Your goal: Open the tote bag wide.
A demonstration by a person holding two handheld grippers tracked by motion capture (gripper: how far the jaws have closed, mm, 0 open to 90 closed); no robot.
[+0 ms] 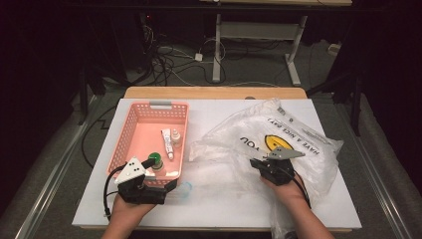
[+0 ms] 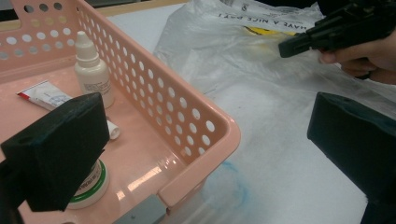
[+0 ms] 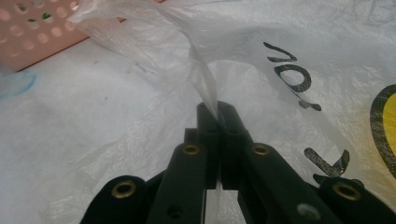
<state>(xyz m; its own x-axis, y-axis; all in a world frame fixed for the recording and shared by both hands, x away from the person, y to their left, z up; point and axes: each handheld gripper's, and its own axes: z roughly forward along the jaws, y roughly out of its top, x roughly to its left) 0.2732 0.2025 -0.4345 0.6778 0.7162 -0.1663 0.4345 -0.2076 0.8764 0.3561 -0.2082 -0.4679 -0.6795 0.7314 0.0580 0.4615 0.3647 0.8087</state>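
A pink perforated basket [image 1: 149, 107] stands at the table's left and holds a white tube [image 1: 166, 142], a small dropper bottle [image 1: 176, 135] and a green-lidded jar [image 1: 155, 159]. My left gripper [image 1: 160, 174] is open wide across the basket's near right corner. In the left gripper view one jaw hangs over the jar [image 2: 91, 186] and the other is outside the basket wall [image 2: 205, 121]. A crumpled clear plastic bag [image 1: 278, 134] with a yellow smiley print lies at the right. My right gripper [image 3: 217, 109] is shut on a raised fold of the bag [image 3: 299, 42].
A white sheet [image 1: 224, 204] covers the table, with a faint blue smudge [image 1: 184, 189] beside the basket's near corner. The table's wooden far edge [image 1: 214, 92] shows behind. Cables and desk legs [image 1: 217, 55] lie on the dark floor beyond.
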